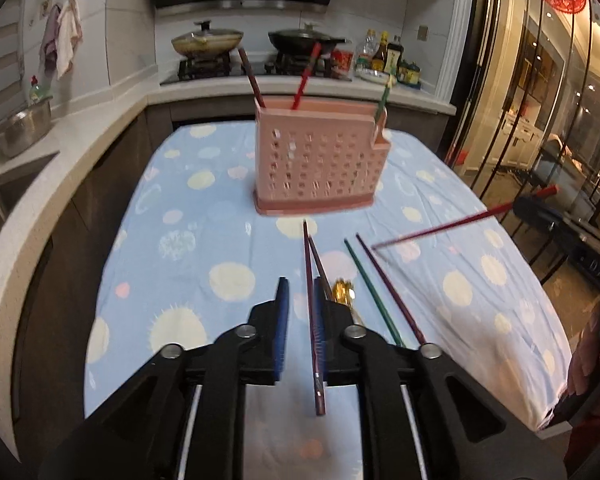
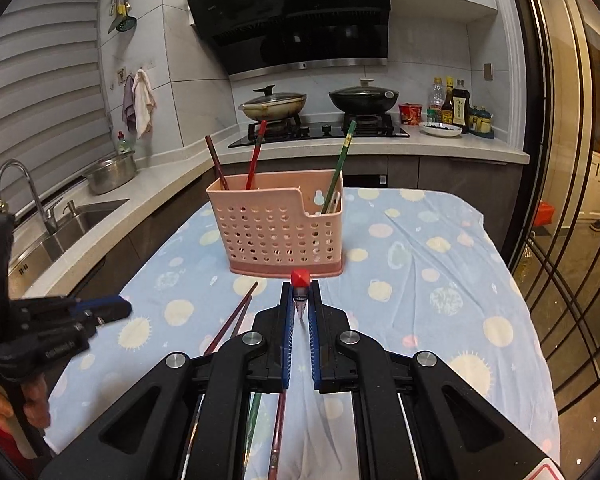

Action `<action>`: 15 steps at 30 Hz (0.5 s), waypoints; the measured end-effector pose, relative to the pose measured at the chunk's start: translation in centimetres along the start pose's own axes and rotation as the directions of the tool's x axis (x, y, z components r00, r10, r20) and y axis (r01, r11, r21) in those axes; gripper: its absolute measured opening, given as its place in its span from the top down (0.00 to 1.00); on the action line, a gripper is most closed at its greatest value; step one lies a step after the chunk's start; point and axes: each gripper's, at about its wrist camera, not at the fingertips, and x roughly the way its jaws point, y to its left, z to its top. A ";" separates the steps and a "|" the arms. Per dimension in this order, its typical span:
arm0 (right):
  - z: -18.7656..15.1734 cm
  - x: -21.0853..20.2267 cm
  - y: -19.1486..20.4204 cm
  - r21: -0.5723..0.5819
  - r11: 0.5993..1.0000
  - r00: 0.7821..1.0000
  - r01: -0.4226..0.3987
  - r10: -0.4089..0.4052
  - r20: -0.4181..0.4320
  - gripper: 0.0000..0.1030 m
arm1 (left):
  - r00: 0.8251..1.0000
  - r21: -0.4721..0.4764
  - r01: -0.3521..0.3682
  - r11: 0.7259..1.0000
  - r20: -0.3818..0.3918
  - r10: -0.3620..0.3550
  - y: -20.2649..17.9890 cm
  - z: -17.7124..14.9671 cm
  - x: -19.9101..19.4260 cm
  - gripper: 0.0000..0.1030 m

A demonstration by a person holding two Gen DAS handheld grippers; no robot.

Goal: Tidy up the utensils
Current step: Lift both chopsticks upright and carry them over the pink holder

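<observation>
Pinching a red-capped chopstick [image 2: 300,294] between its closed pads, the right hand-held gripper [image 2: 300,312] carries it lifted, cap toward the pink basket [image 2: 278,226] at frame centre, probably so it can go in with the three sticks already standing there. The left hand-held gripper [image 1: 301,320] is parted; a dark chopstick [image 1: 313,320] runs through the gap alongside the right-hand pad, and whether that pad touches it I cannot tell. No firm pinch shows, so it reads as released.

Lower centre of the left view, on the dotted cloth over the desk [image 1: 204,208], lie a green chopstick [image 1: 370,288], a maroon chopstick [image 1: 388,284] and something gold [image 1: 342,292]. Nothing blocks the basket's mouth, though the leaning sticks crowd the openings. Behind are the hob with two pans [image 2: 318,102], and the sink [image 2: 60,228] at left.
</observation>
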 end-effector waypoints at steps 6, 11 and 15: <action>-1.9 -0.6 0.5 0.014 1.000 1.000 0.007 -0.006 -0.027 0.93 | 0.986 0.014 0.009 1.000 -0.168 -0.006 -1.3 -5.3 4.6 0.70; -2.8 -0.8 0.4 0.029 1.000 0.999 0.004 -0.003 -0.037 0.93 | 0.981 0.003 -0.016 1.000 -0.194 0.016 -1.0 -6.7 5.8 0.72; -3.1 -0.7 0.3 0.037 0.999 0.999 0.002 0.000 -0.044 0.93 | 0.981 0.004 0.001 1.000 -0.196 0.000 -1.1 -6.6 5.6 0.93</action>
